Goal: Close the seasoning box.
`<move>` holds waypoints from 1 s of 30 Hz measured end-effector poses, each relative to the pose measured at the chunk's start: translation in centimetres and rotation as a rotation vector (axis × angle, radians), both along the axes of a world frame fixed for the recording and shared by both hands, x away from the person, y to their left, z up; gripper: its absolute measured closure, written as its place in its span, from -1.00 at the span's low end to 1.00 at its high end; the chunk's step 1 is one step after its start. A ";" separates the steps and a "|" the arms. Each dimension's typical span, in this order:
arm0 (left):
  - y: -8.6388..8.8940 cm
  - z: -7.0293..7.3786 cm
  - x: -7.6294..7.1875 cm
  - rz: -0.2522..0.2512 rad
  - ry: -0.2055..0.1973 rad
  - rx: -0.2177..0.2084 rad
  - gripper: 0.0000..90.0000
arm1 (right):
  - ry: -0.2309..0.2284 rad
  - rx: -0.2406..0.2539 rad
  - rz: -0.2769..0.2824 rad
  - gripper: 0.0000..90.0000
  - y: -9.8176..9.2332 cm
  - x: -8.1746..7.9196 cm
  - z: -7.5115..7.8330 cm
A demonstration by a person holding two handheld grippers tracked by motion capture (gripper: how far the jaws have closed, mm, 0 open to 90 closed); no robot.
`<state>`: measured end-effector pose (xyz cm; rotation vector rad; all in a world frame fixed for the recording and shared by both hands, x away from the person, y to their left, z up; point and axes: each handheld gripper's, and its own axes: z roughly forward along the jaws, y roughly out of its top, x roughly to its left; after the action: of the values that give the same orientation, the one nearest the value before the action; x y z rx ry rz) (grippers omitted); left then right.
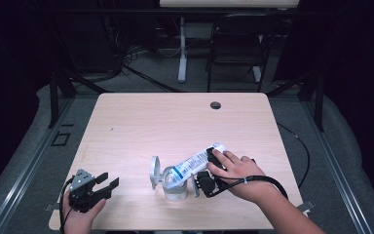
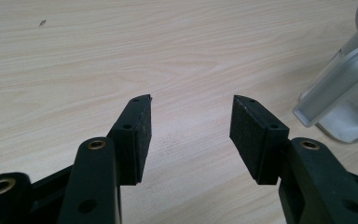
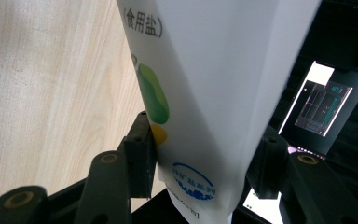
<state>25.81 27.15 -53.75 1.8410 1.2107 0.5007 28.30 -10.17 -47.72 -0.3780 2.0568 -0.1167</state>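
The right gripper's (image 3: 200, 154) two black fingers (image 3: 140, 154) pinch a white salt bag (image 3: 214, 84) between them, one pad on each face of the bag near its lower end, where a blue round mark and a green and yellow print show. In the high view the right gripper (image 1: 209, 175) lies under the person's right hand (image 1: 241, 173) near the table's front edge, and the salt bag (image 1: 197, 161) slants from the hand down and to the left, its lower end resting over the mouth of a clear jar (image 1: 174, 185). The jar stands upright on the wooden table (image 1: 175, 117), and its round lid (image 1: 154, 171) stands hinged open at the jar's left side.

The left gripper's (image 2: 191, 130) fingers (image 2: 135, 135) are spread wide, with bare tabletop between them; the jar's open lid and wall (image 2: 340, 88) show off to the right of that view. In the high view the left gripper (image 1: 104, 185) sits at the table's front left corner in the left hand (image 1: 80, 214), well apart from the jar.
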 end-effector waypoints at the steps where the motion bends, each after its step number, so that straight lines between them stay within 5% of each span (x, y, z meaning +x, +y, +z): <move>1: 0.0 0.0 0.0 0.000 -0.001 0.000 0.09 | -0.001 -0.001 -0.002 0.14 0.0 0.0 0.0; 30: 0.0 0.0 0.1 -0.005 0.004 -0.001 0.09 | -0.011 -0.019 0.009 0.15 0.1 -0.1 0.0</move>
<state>25.92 27.15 -53.76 1.8448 1.2082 0.4942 28.23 -10.10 -47.71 -0.3979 2.0440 -0.1326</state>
